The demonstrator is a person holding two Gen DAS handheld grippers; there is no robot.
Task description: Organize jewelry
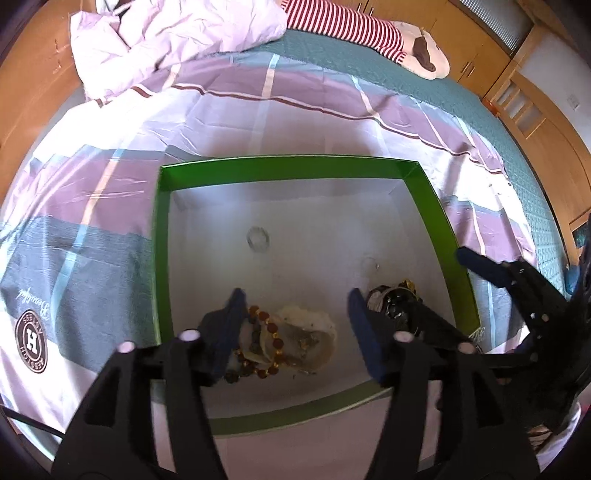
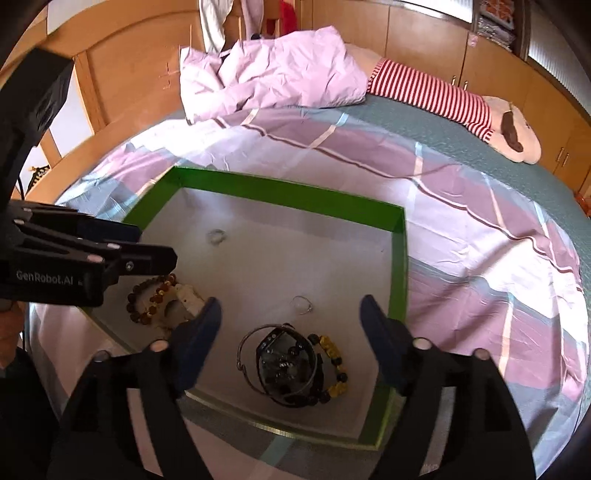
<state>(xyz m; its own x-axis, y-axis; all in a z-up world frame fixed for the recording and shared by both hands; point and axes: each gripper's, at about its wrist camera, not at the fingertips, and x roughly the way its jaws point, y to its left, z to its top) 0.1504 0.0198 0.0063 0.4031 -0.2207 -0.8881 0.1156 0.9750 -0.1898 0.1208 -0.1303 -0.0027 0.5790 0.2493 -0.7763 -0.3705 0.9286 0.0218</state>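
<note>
A green-rimmed box (image 1: 280, 168) with a white floor lies on the bed; it also shows in the right wrist view (image 2: 295, 199). My left gripper (image 1: 295, 325) is open above brown bead bracelets (image 1: 264, 339) and a pale bangle (image 1: 314, 332). My right gripper (image 2: 290, 325) is open above a pile of dark bracelets, a metal bangle and yellow-black beads (image 2: 291, 363). That pile also shows in the left wrist view (image 1: 393, 301). A clear ring (image 1: 258, 238) and a thin ring (image 2: 303, 304) lie on the box floor.
The box sits on a purple, white and grey checked sheet (image 1: 258, 122). A crumpled lilac quilt (image 2: 273, 77) and a striped plush toy (image 2: 461, 107) lie at the far side. Wooden cabinets (image 2: 424, 33) stand behind the bed.
</note>
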